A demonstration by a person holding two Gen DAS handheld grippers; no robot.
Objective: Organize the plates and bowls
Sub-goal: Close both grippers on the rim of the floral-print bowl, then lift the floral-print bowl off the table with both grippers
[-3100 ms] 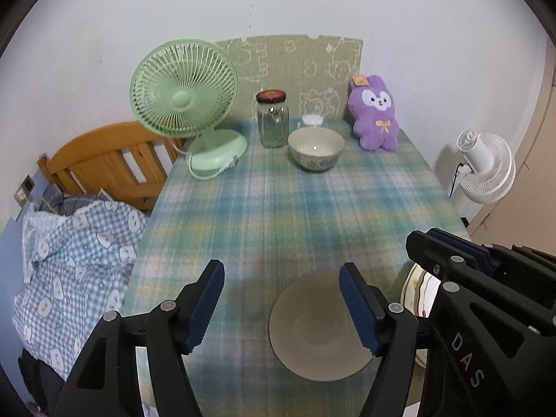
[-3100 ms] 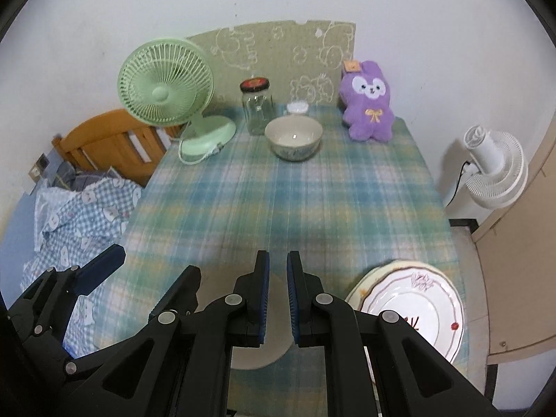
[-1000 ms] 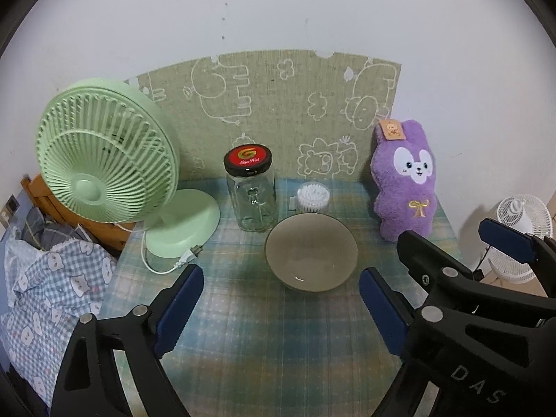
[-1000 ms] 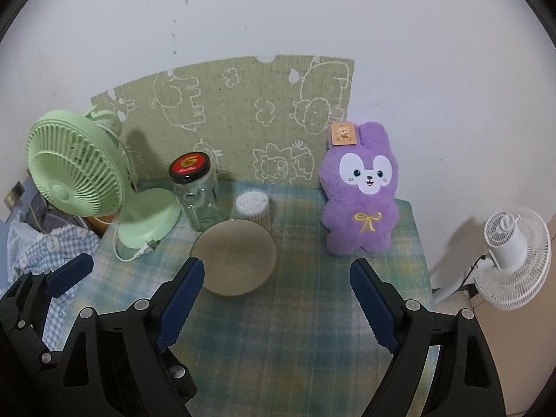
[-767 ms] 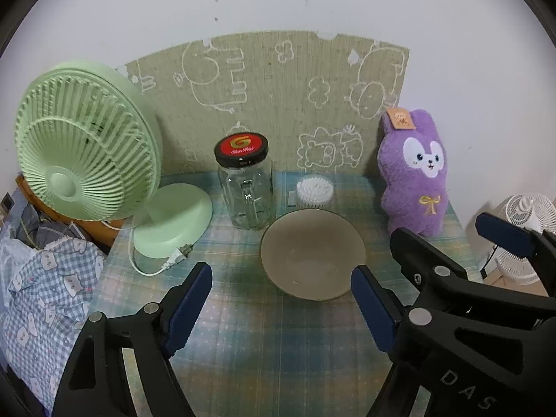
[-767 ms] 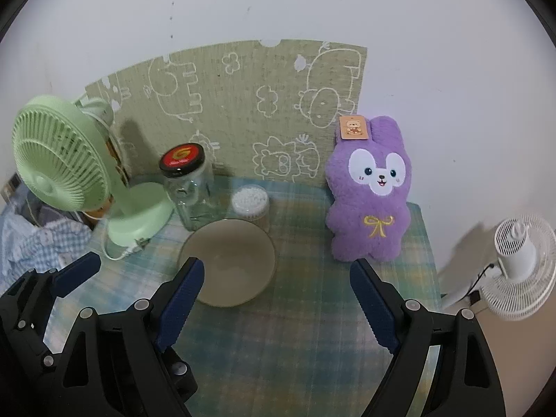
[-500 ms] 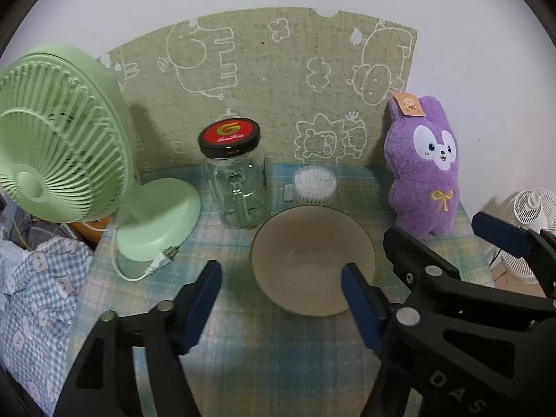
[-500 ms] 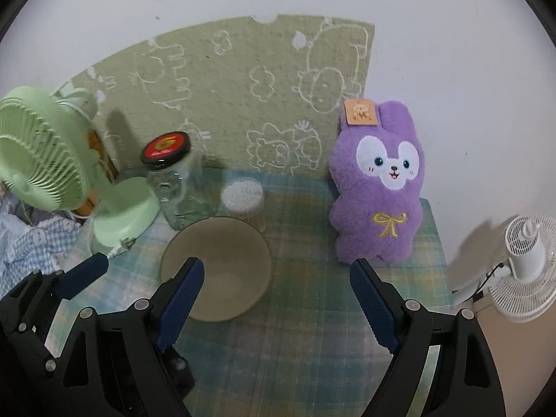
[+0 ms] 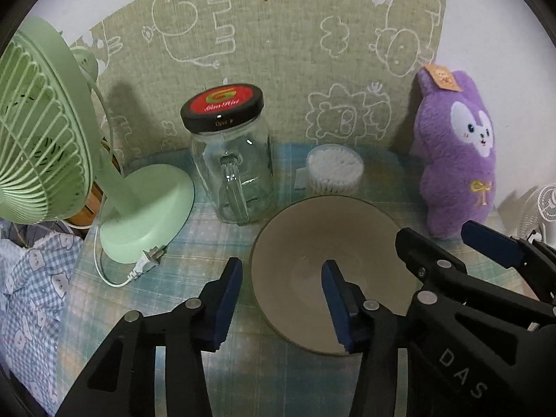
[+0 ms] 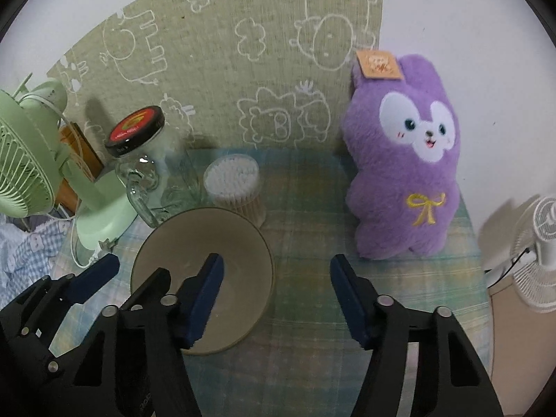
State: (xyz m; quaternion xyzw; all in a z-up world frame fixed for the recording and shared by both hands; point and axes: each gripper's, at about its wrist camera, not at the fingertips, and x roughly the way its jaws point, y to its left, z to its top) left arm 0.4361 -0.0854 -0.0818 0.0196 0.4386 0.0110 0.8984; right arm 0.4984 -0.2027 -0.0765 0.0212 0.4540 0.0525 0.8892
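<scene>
A beige bowl [image 9: 330, 271] stands on the plaid tablecloth [image 10: 312, 347] in front of a glass jar. My left gripper [image 9: 283, 295] straddles the bowl's left rim, one finger outside and one inside. Its jaws are closing and the pads stand clear of the rim. In the right wrist view, my right gripper [image 10: 274, 278] straddles the right rim of the bowl [image 10: 194, 260], jaws also closing, with gaps on both sides. Each gripper shows in the other's view: the right gripper [image 9: 448, 239] and the left gripper [image 10: 130, 274].
Behind the bowl stand a glass jar [image 9: 232, 173] with a red and black lid and a tub of cotton swabs [image 9: 335, 170]. A green fan [image 9: 41, 121] is on the left, a purple plush rabbit [image 9: 458, 153] on the right. A white fan [image 10: 542, 253] stands beyond the table's right edge.
Both grippers have sunk and moved forward to the bowl at the back of the table. Their jaws have narrowed, and the bowl's rims now lie between them.
</scene>
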